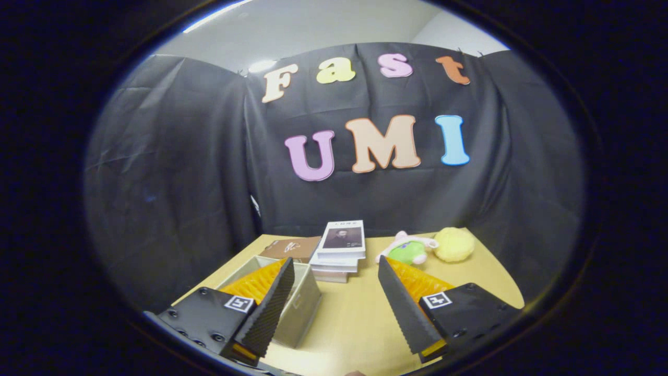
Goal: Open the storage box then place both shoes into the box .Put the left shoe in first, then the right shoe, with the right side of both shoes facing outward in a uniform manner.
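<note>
Hovering above the near part of the wooden table (pixel 360 318), I hold the gripper (pixel 334 279) with its fingers spread wide and nothing between them. The storage box (pixel 302 303), grey and rectangular, sits toward the table's left edge, partly behind my left finger (pixel 269 313); I cannot tell whether its lid is on. Just beyond it lies a stack of books (pixel 339 250) near the far edge, with a brown book (pixel 289 248) beside it. A green plush toy (pixel 409 249) and a yellow plush ball (pixel 454 244) rest toward the far right corner.
</note>
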### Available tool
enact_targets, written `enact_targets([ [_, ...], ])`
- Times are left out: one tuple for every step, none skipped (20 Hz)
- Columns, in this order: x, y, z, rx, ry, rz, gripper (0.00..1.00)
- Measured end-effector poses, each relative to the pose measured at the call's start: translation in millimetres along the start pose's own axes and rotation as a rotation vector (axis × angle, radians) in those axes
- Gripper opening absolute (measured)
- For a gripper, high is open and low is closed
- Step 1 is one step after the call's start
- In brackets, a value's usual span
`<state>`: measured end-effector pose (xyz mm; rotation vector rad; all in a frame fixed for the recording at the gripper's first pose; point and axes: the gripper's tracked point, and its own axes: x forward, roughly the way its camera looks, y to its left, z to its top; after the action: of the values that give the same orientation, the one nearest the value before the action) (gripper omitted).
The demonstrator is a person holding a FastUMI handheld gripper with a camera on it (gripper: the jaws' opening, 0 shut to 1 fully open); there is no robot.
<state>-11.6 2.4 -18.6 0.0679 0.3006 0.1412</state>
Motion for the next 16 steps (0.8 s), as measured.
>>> enact_targets([
  [-6, -13, 4, -0.003, -0.022, -0.011, 1.0],
  [-11, -26, 7, -0.01, -0.041, -0.022, 1.0],
  [-18, -39, 11, -0.017, -0.063, -0.036, 1.0],
  [-24, -51, 14, -0.025, -0.08, -0.051, 1.0],
  [-29, -62, 17, -0.032, -0.101, -0.064, 1.0],
  [-35, -73, 19, -0.037, -0.12, -0.076, 1.0],
  [-41, -83, 20, -0.043, -0.134, -0.089, 1.0],
  [-40, -97, 25, -0.049, -0.154, -0.106, 1.0],
  [-46, -106, 26, -0.058, -0.17, -0.119, 1.0],
  [-52, -114, 27, -0.065, -0.187, -0.131, 1.0],
  [-54, -121, 24, -0.071, -0.199, -0.143, 1.0],
  [-57, -127, 22, -0.077, -0.203, -0.152, 1.0],
  [-59, -132, 19, -0.081, -0.203, -0.159, 1.0],
  [-61, -136, 16, -0.085, -0.198, -0.161, 1.0],
  [-62, -142, 16, -0.086, -0.201, -0.167, 1.0],
  [-62, -147, 14, -0.086, -0.2, -0.172, 1.0],
])
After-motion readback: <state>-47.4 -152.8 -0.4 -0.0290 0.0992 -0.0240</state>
